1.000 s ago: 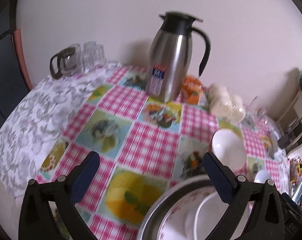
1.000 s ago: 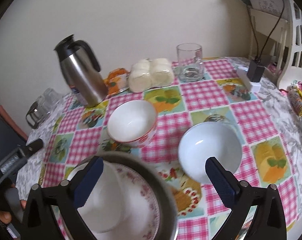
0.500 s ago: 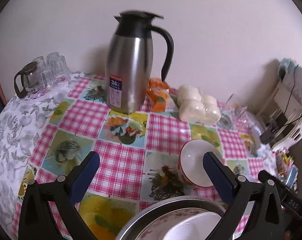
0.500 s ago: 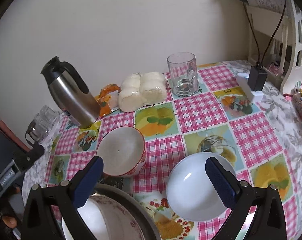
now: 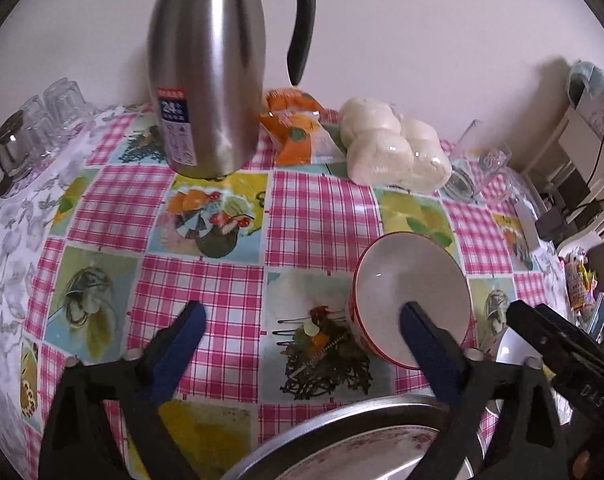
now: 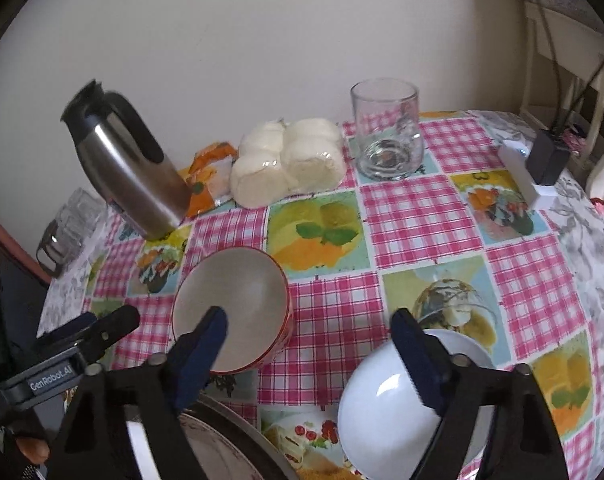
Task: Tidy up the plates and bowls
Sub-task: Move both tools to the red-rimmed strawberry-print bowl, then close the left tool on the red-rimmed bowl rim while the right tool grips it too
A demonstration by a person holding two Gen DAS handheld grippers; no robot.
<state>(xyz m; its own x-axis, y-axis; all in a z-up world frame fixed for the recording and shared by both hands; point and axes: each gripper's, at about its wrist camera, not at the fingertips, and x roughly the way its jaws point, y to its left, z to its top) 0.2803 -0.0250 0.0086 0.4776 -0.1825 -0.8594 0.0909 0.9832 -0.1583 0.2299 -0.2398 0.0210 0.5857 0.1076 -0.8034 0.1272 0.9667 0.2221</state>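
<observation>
A red-rimmed white bowl stands on the checked tablecloth; it also shows in the right wrist view. A plain white bowl stands to its right. A metal basin holding a floral plate sits at the near edge, also in the right wrist view. My left gripper is open and empty, its right finger over the red-rimmed bowl. My right gripper is open and empty, its fingers above both bowls.
A steel thermos jug stands at the back, with an orange packet and wrapped white buns beside it. A glass mug is back right. Small glasses sit far left. A charger lies at the right.
Both grippers moved forward and lower over the table. The jug and the bowls appear closer; the basin has slid toward the bottom edge of both views. Nothing was grasped.
</observation>
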